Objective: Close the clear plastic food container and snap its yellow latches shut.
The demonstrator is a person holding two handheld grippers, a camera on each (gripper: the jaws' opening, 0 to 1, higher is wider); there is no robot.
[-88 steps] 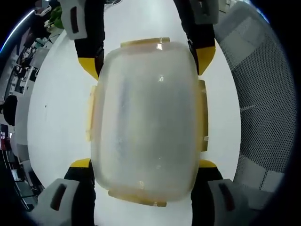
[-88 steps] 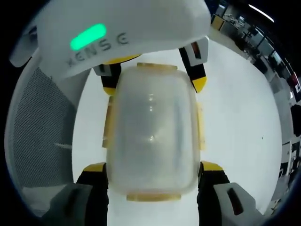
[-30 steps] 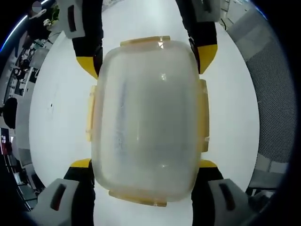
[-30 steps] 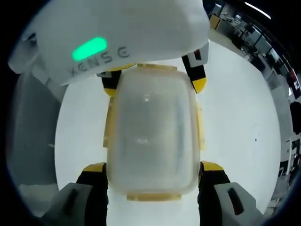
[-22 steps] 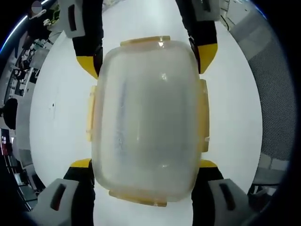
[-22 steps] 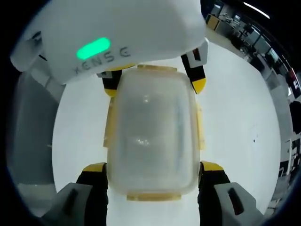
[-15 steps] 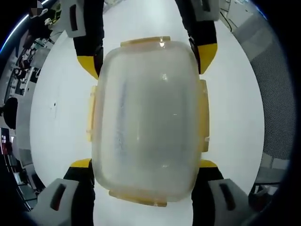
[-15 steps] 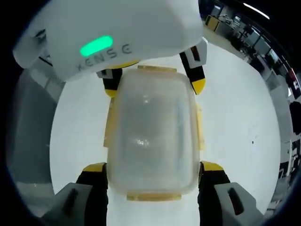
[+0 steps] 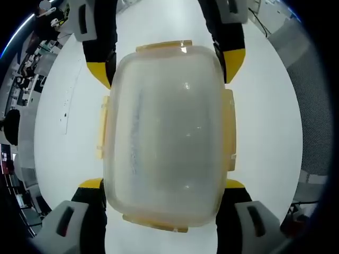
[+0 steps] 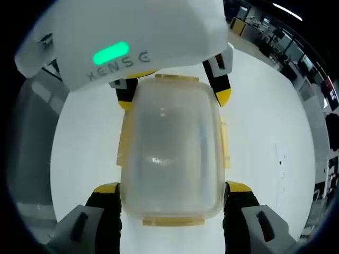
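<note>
Left tool (image 9: 163, 203) and right tool (image 10: 172, 203) each clamp one end of the container (image 9: 165, 135), held above the white worktop (image 9: 58, 148). Its yellow latches (image 9: 229, 129) appear unsnapped, though frosting obscures this. Uneven squeeze could eject it.

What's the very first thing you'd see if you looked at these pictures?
A big cloudy clear plastic food container sits in the middle of both views, with yellow latches along its edges. It is squeezed between the left gripper at one end and the right gripper at the other, over a white table. In the right gripper view, the left gripper's white body with a glowing green light stands at the top.
</note>
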